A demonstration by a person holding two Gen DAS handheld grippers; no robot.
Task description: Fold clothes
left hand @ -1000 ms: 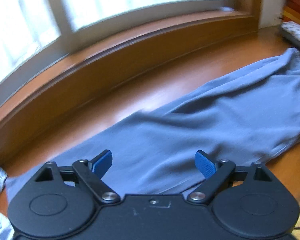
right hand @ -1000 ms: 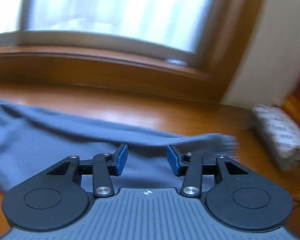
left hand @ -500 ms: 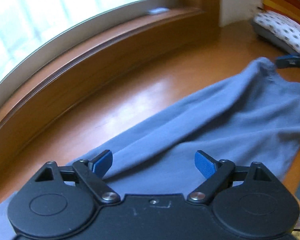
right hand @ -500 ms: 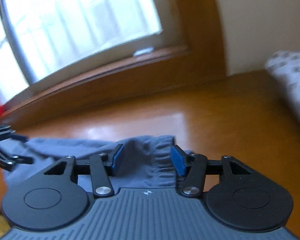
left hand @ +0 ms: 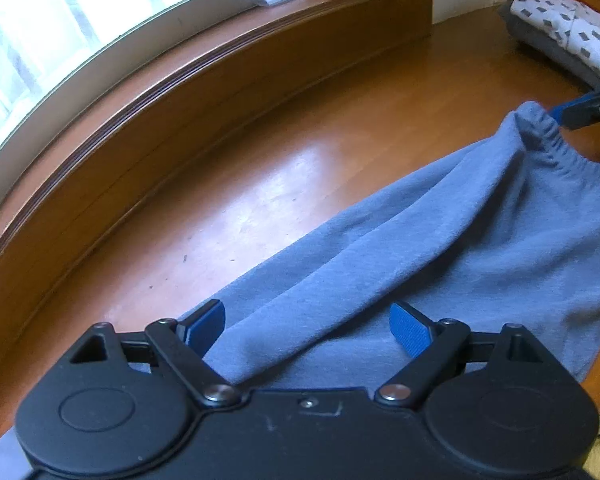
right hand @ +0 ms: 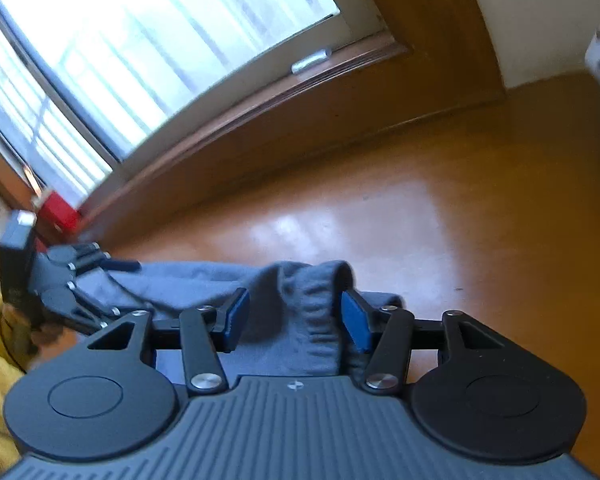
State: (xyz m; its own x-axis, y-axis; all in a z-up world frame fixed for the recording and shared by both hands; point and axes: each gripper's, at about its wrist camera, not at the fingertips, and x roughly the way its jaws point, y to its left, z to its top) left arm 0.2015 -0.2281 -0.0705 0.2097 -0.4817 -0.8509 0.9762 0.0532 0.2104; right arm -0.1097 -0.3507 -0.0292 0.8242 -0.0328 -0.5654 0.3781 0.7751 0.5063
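The blue garment (left hand: 440, 240) is being spread on the wooden floor (left hand: 300, 168); its elastic waistband (right hand: 316, 312) is being straddled, ungripped, by the parted right tongs (right hand: 296, 320), while the left tongs (left hand: 306, 326) are being held wide apart above the cloth.

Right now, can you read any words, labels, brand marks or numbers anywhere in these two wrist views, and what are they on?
No readable text in either view.
Red box by the window: blurred, no lettering can be made out.
White folded cloth: only a printed pattern of grey diamonds, no words.
Blue-grey trousers: no label or tag showing.
Tongs bodies: only a small cross mark, no brand.
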